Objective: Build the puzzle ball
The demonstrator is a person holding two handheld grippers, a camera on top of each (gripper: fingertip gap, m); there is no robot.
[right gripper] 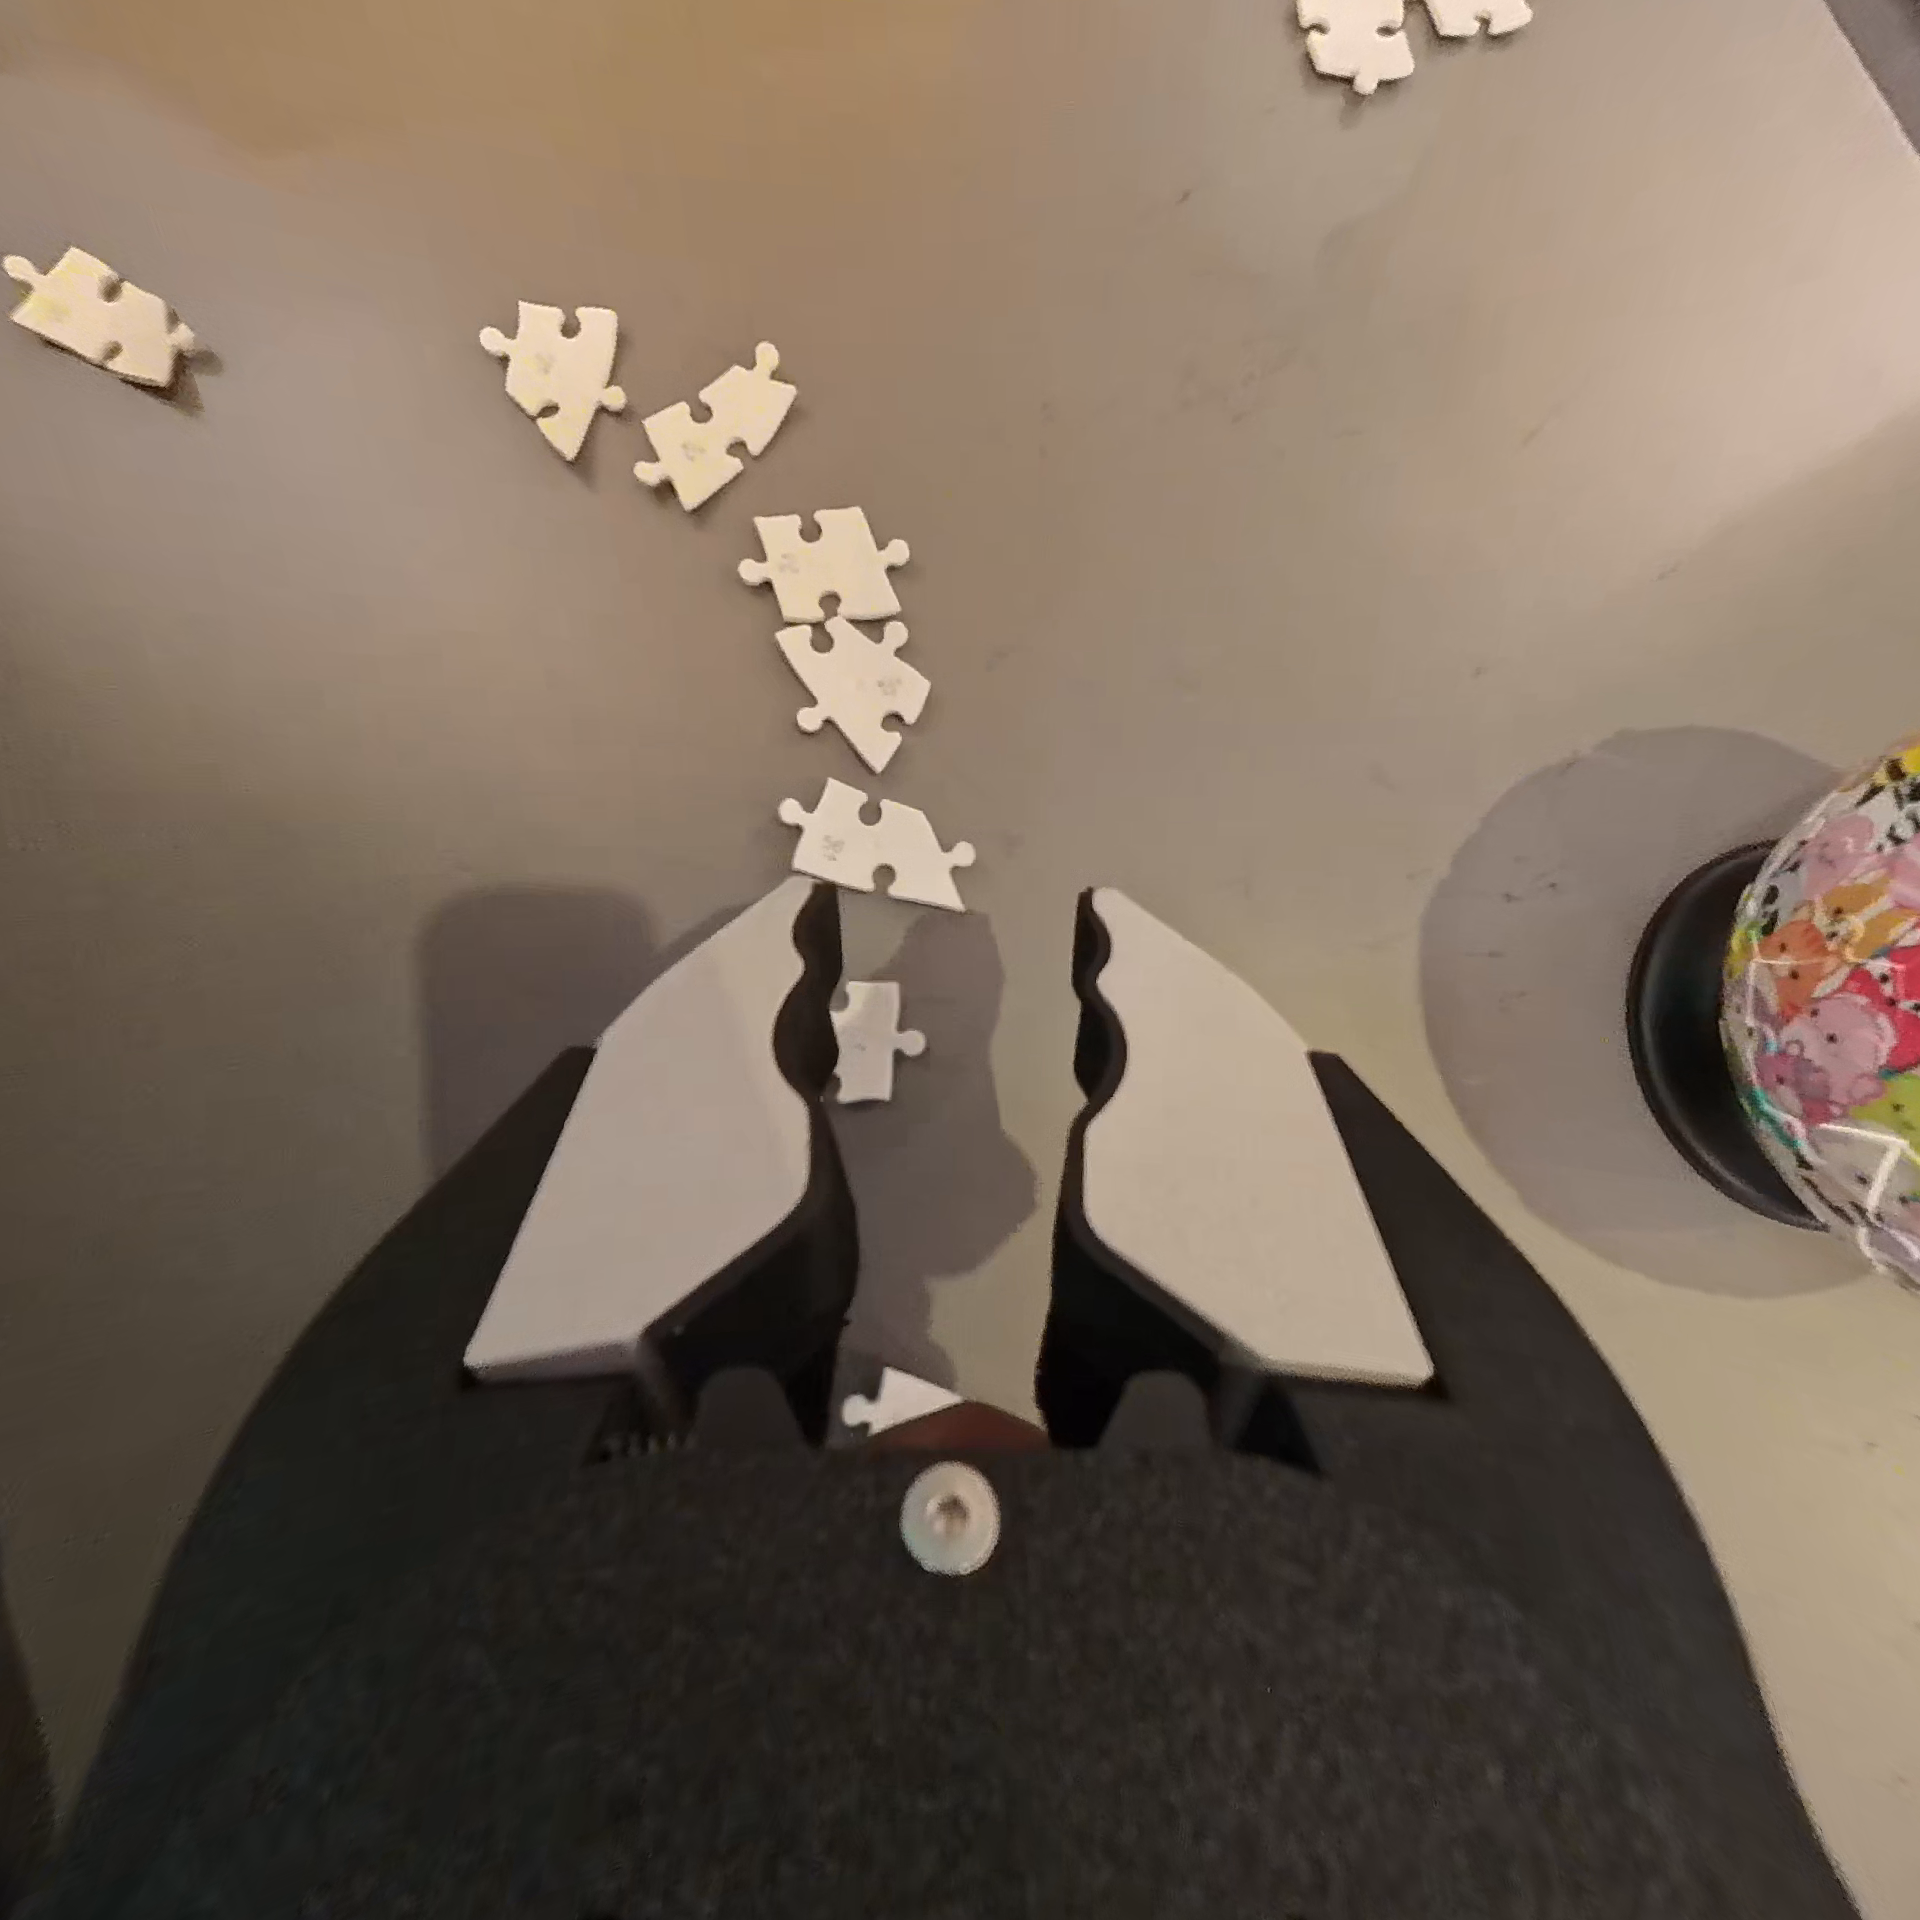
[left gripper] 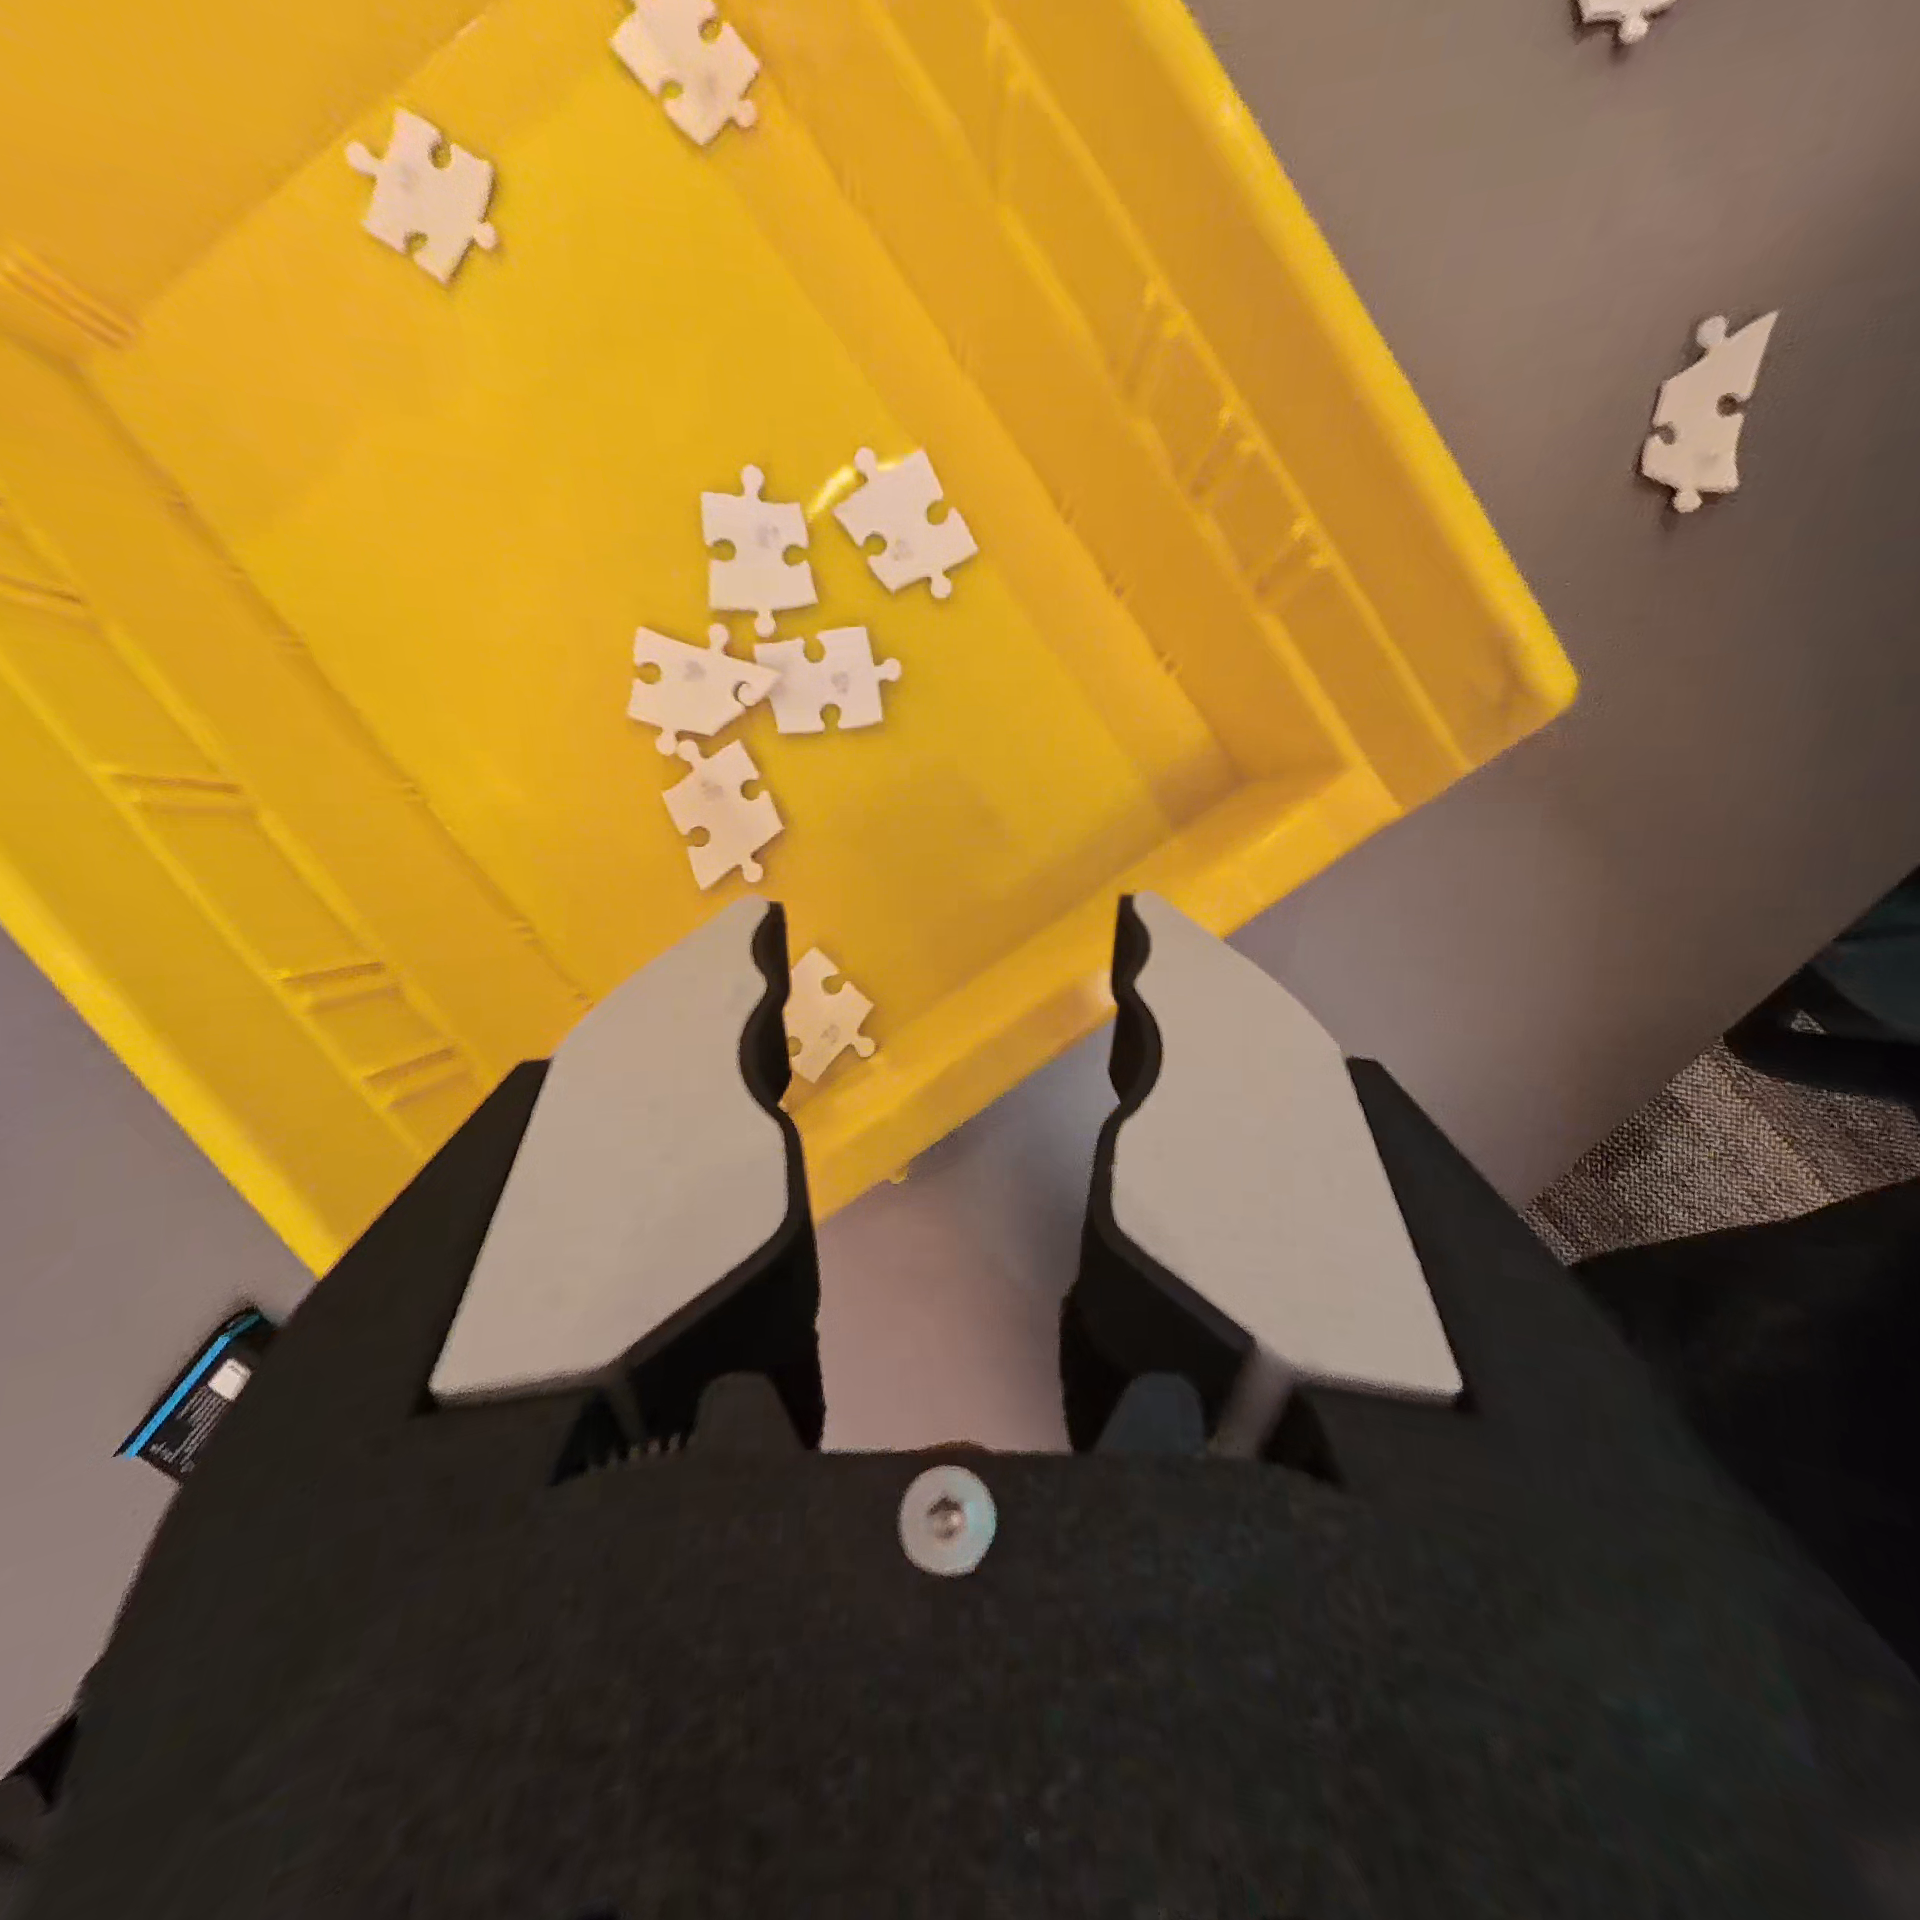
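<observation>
Pieces lay blank side up. Left wrist view: I held left gripper [left gripper: 948, 935] wide, empty, over yellow plastic bin [left gripper: 1195, 436]; nearest piece [left gripper: 826, 1013] thin, flat, knobbed; best pinched by edges.

Right wrist view: right gripper [right gripper: 956, 935] wide, empty, above piece [right gripper: 871, 1055] on matte grey table [right gripper: 1247, 468]; glossy colourful puzzle ball [right gripper: 1834, 1039] on black stand [right gripper: 1688, 1049], well right.

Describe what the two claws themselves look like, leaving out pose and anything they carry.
Both look alike. The left claw has two light grey fingers with flat angular outer faces and black wavy inner pads, set in a wide black body with a grainy surface and one silver screw at its centre. The right claw matches: grey fingers, black pads, silver screw. No cables or sleeves show.
</observation>
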